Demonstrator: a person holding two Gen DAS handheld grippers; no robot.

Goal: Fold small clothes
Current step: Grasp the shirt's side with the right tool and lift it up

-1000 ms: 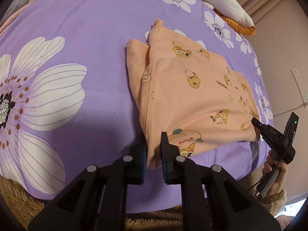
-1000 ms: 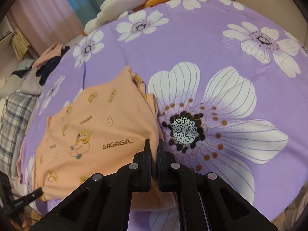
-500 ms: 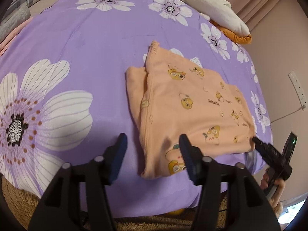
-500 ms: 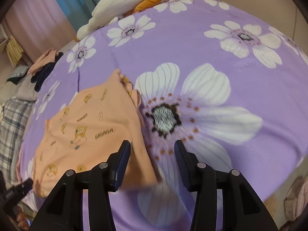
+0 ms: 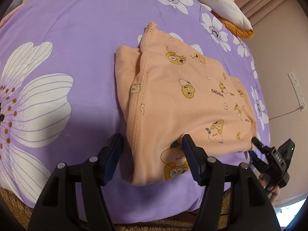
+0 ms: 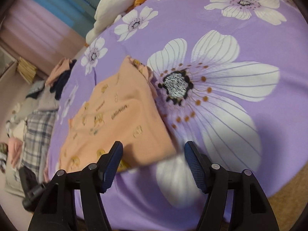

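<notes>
The left gripper (image 5: 152,150) points steeply down, its two black fingers rising from six o'clock in its own view and spread apart, blue pads (image 5: 113,154) facing each other; the peach garment (image 5: 182,100) lies in the gap but the pads do not press on it. The right gripper (image 6: 153,159) is tilted down less steeply, and its jaws are opening, with a corner of the garment's edge showing between them, untouched. In the left view the right gripper appears at four o'clock, its tips close to the garment's corner, with the person's hand (image 5: 273,190) wrapped round its handle.
</notes>
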